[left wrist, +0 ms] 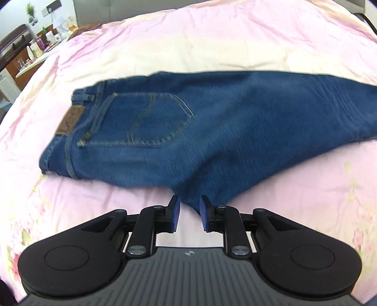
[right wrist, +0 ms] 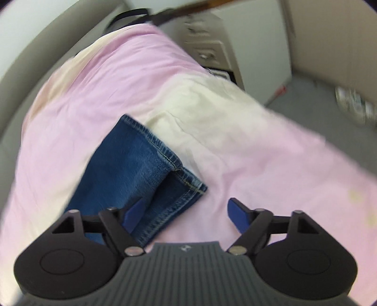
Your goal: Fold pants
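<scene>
Blue jeans lie flat on the bed, folded lengthwise, leg over leg. Waistband with brown leather patch sits to the left in the left wrist view, back pocket face up, legs running off to the right. Crotch point of the denim pokes toward the camera.

Left gripper: jaws slightly apart, blue pads either side of that denim tip, not pressing on it. Nothing pinched.

Right gripper: jaws spread wide above the hem end of the jeans. Left pad shows over the denim, right pad over bare sheet; no grip on anything. View is motion-blurred.

Surface: pink bedsheet with a cream band across the middle and a floral print along the near edge, mildly wrinkled.

Room: cluttered counter with bottles, cups and a small potted plant at upper left in the left view. Right view shows a light drawer cabinet past the bed's end, grey floor beside it.
</scene>
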{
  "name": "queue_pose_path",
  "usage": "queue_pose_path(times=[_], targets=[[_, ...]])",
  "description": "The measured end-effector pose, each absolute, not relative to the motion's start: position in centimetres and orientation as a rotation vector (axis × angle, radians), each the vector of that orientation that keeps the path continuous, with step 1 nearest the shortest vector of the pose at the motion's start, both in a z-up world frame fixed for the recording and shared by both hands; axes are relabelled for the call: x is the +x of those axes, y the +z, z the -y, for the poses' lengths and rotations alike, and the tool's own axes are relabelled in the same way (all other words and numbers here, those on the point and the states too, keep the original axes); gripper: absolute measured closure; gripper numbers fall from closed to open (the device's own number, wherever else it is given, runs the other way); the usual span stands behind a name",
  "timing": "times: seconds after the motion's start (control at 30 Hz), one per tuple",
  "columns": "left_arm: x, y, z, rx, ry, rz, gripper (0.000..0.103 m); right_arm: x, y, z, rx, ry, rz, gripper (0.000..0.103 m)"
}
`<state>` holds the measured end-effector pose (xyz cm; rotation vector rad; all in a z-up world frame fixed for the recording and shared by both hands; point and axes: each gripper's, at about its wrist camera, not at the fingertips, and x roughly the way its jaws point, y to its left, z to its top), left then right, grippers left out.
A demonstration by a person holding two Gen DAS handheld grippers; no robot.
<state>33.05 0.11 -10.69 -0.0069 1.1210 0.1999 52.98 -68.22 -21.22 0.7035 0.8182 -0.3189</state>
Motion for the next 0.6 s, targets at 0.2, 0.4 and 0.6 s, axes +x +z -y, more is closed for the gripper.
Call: queue_pose_path(times=[0.2, 0.4, 0.6], targets=[[38.0, -9.8, -0.9, -0.048, 0.136, -1.042, 0.076, 53.9, -23.5, 68.2, 0.998, -0.365, -0.741, 0.039], [42.2, -11.6, 1.6, -0.023, 0.023, -1.02, 0.075, 55.0, -25.1, 68.7, 1.071, -0.378, -0.733, 0.071], [44.2, -13.4, 5.3, -0.04, -0.186, -0.996, 0.075, 54.7, -22.7, 68.2, 0.941, -0.274, -0.679, 0.093]])
